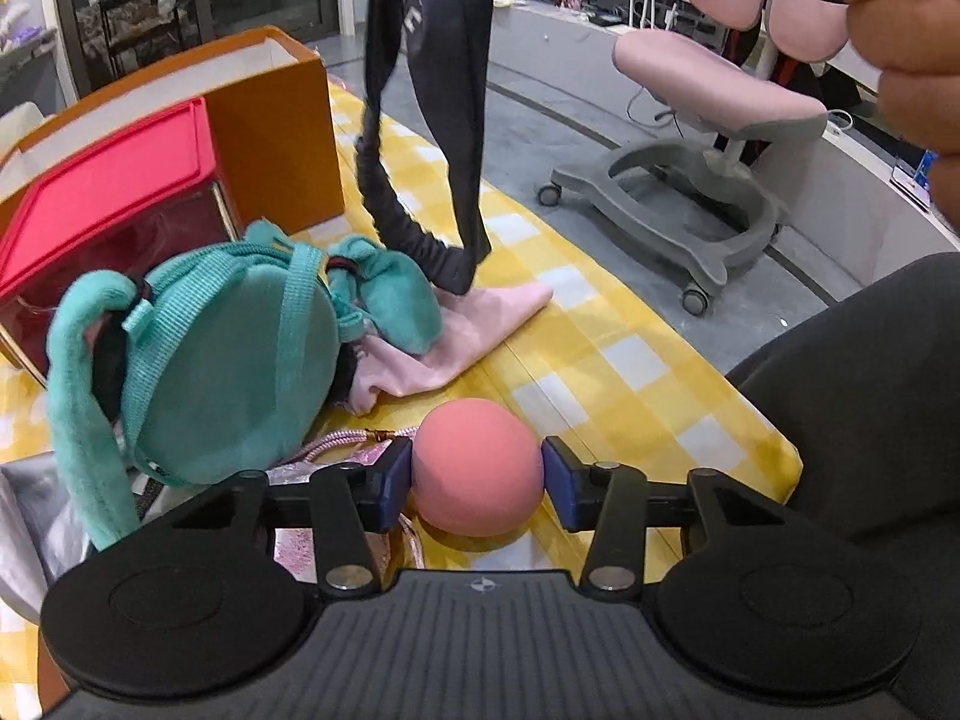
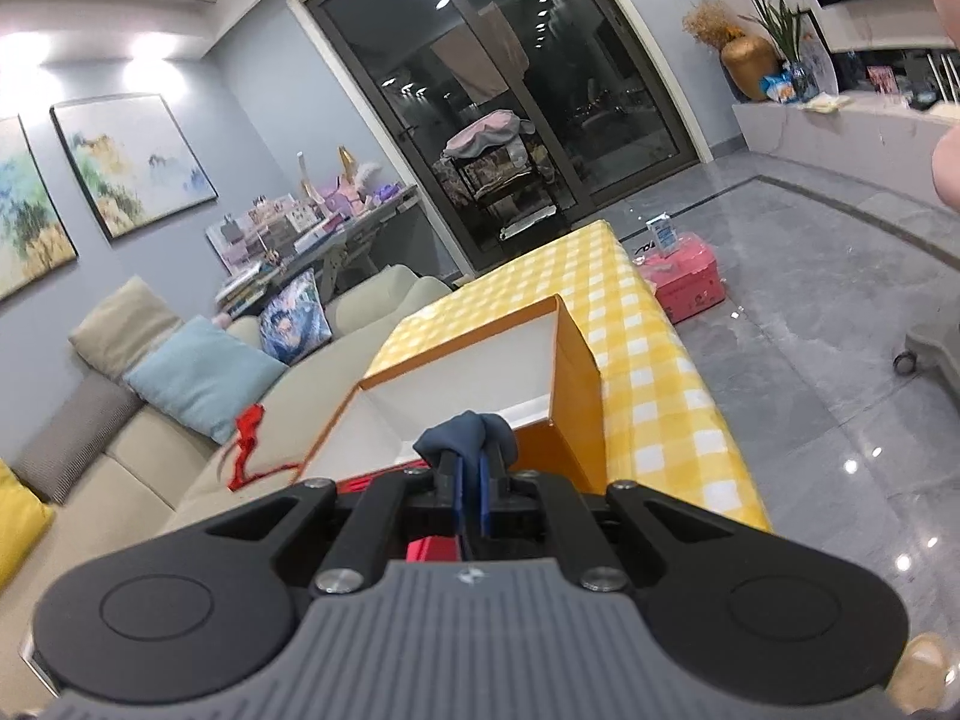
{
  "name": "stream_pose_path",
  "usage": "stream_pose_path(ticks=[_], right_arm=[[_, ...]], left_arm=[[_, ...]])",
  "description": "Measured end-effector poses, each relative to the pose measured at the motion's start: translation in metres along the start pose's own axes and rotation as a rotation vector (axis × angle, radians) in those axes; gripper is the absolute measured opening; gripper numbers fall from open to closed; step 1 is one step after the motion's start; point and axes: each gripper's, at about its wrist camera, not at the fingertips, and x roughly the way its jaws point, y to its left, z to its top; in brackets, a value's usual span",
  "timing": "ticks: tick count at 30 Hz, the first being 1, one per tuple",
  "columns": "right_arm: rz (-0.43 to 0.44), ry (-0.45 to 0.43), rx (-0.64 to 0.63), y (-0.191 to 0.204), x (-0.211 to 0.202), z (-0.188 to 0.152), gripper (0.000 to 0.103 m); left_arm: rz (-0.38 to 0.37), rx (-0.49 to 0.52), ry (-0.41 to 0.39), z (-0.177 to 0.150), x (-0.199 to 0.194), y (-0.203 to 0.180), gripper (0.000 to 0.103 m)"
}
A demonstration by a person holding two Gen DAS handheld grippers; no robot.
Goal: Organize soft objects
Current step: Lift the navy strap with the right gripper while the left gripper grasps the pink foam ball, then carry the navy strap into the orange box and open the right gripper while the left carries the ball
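My left gripper (image 1: 477,474) is shut on a pink foam ball (image 1: 477,468) just above the yellow checked tablecloth (image 1: 630,372). A teal plush bag (image 1: 222,360) lies to its left, partly on a pink cloth (image 1: 480,324). A dark cloth garment (image 1: 432,120) hangs down from above, its lower end touching the pink cloth. My right gripper (image 2: 471,498) is shut on the top of that dark blue cloth (image 2: 468,435), held high near the open orange box (image 2: 480,378), whose white inside looks bare.
A red-lidded clear box (image 1: 114,204) stands beside the orange box (image 1: 276,120). A shiny pink pouch with a cord (image 1: 336,450) lies under my left gripper. A pink chair (image 1: 708,138) stands on the floor to the right; a sofa (image 2: 180,420) is beyond the table's left.
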Motion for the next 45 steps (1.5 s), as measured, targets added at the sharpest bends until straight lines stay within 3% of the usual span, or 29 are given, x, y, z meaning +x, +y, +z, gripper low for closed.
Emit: stream_pose_path(ticks=[6,11,15,18,24,31,37,41,45], right_arm=[[-0.015,-0.004,-0.059,0.007,-0.002,-0.003,0.003],[-0.012,0.006,-0.074,0.011,-0.005,-0.006,0.002],[-0.009,0.013,-0.079,0.014,-0.006,-0.008,0.002],[0.002,0.006,-0.082,0.017,-0.008,-0.008,0.002],[0.069,-0.042,-0.053,0.025,-0.018,0.001,0.002],[0.203,-0.088,0.0,0.045,-0.021,0.021,0.002],[0.287,-0.089,-0.04,0.066,-0.009,0.05,0.002],[0.294,-0.107,-0.114,0.081,0.009,0.078,0.002],[0.264,-0.136,-0.194,0.093,0.032,0.1,0.002]], left_arm=[[0.002,-0.076,-0.066,0.007,-0.03,0.006,0.052],[-0.007,-0.191,-0.019,0.019,-0.042,0.023,0.051],[0.052,-0.199,0.011,0.027,-0.055,0.03,0.051],[0.052,-0.232,0.004,0.035,-0.073,0.038,0.051],[0.044,-0.313,-0.104,0.061,-0.116,0.071,0.052],[0.118,-0.379,-0.215,0.092,-0.155,0.118,0.052],[0.122,-0.38,-0.28,0.119,-0.168,0.16,0.052],[0.269,-0.26,-0.284,0.143,-0.147,0.168,0.052],[0.218,-0.337,-0.281,0.161,-0.121,0.188,0.052]])
